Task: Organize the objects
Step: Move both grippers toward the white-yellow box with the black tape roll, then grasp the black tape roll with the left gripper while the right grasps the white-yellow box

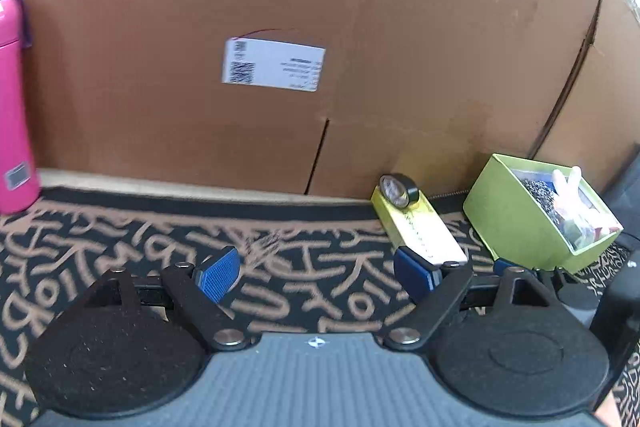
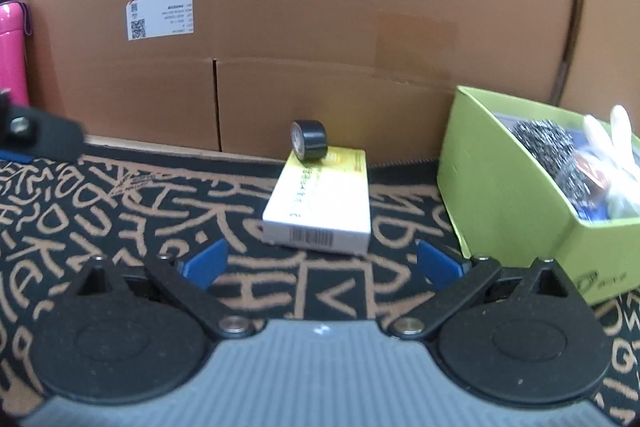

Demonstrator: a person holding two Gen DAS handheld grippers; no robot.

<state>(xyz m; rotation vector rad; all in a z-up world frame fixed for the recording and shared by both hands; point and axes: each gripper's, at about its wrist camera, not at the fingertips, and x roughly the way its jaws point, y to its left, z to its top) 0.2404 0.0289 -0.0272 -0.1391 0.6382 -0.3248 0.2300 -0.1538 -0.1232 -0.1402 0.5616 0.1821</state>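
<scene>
The right gripper (image 2: 322, 263), jaws wide and empty, faces the flat box (image 2: 320, 203) dead ahead, its long axis running straight away, nearer than the equally open, empty left gripper (image 1: 316, 277).

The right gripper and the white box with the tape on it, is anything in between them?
No. In the right wrist view only bare patterned cloth lies between the open right gripper and the white box.

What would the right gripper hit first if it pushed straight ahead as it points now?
Probably the white and yellow flat box lying on the patterned cloth, in line with the open right gripper; depth is uncertain.
</scene>
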